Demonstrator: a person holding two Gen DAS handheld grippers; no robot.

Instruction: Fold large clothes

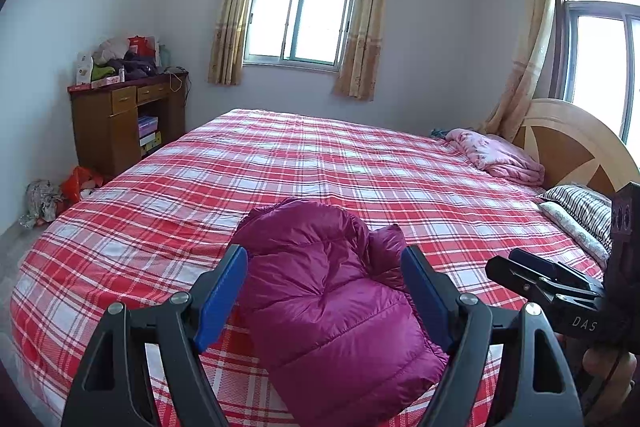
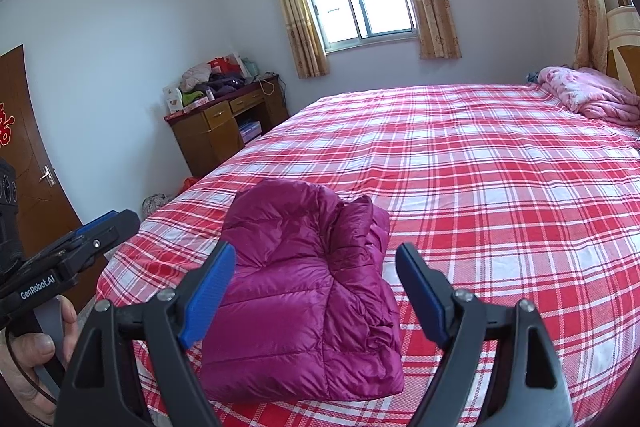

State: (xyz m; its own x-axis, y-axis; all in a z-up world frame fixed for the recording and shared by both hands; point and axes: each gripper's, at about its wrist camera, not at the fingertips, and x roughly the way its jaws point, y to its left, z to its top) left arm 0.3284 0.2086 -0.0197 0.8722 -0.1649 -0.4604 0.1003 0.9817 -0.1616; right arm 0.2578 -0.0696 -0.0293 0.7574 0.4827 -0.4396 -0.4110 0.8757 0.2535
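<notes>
A magenta puffer jacket (image 2: 304,291) lay folded on the plaid bed (image 2: 500,195). Both the left gripper (image 1: 324,279) and right gripper (image 2: 316,275) hung open and empty above it. Folding looked finished; next probably only tidying.

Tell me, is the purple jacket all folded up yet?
Looks nearly done: the jacket lies in a compact bundle on the bed. Nothing is in hand; the left gripper and right gripper are open above it. Perhaps only tidying its loose right edge remains.

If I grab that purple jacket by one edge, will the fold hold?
Probably not. The jacket looks puffy and soft, so it would likely sag and unfold. Its shiny shell suggests slippery fabric. The quilted padding hints it's light for its bulk.
</notes>
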